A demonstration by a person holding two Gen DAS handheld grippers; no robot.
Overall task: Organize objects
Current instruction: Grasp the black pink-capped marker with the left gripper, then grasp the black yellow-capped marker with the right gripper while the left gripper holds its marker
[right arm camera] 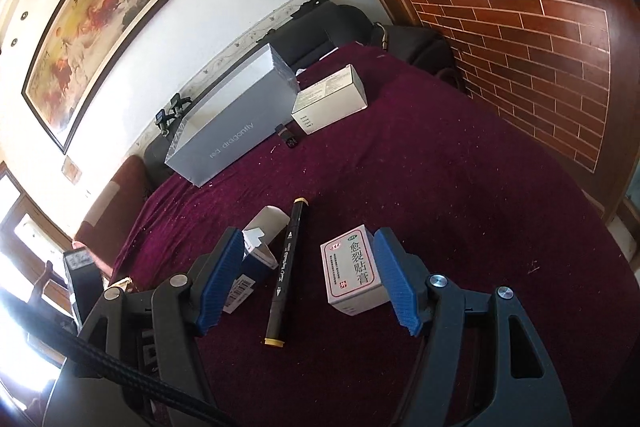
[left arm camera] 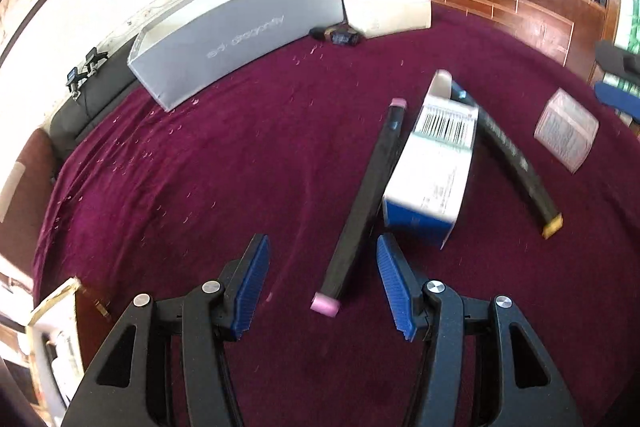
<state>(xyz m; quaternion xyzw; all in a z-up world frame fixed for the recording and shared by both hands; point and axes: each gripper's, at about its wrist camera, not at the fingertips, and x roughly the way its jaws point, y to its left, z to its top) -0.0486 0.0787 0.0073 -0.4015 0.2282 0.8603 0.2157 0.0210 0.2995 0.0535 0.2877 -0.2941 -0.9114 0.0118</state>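
On the maroon cloth lie a black marker with pink caps (left arm camera: pixel 362 205), a blue-and-white carton (left arm camera: pixel 434 171) with an open flap, a black marker with yellow caps (left arm camera: pixel 516 163) and a small pink-bordered box (left arm camera: pixel 566 129). My left gripper (left arm camera: pixel 322 285) is open, its fingers on either side of the pink-capped marker's near end. In the right wrist view my right gripper (right arm camera: pixel 310 277) is open above the yellow-capped marker (right arm camera: pixel 286 269), with the small box (right arm camera: pixel 352 271) by its right finger and the carton (right arm camera: pixel 256 247) by its left finger.
A long grey shoe box (left arm camera: pixel 236 31) stands at the back of the cloth (left arm camera: pixel 200 187), with a white box (left arm camera: pixel 388 11) and a small dark object (left arm camera: pixel 340 35) beside it. It also shows in the right wrist view (right arm camera: pixel 236 119). A wooden brick-pattern counter (right arm camera: pixel 520 67) borders the right.
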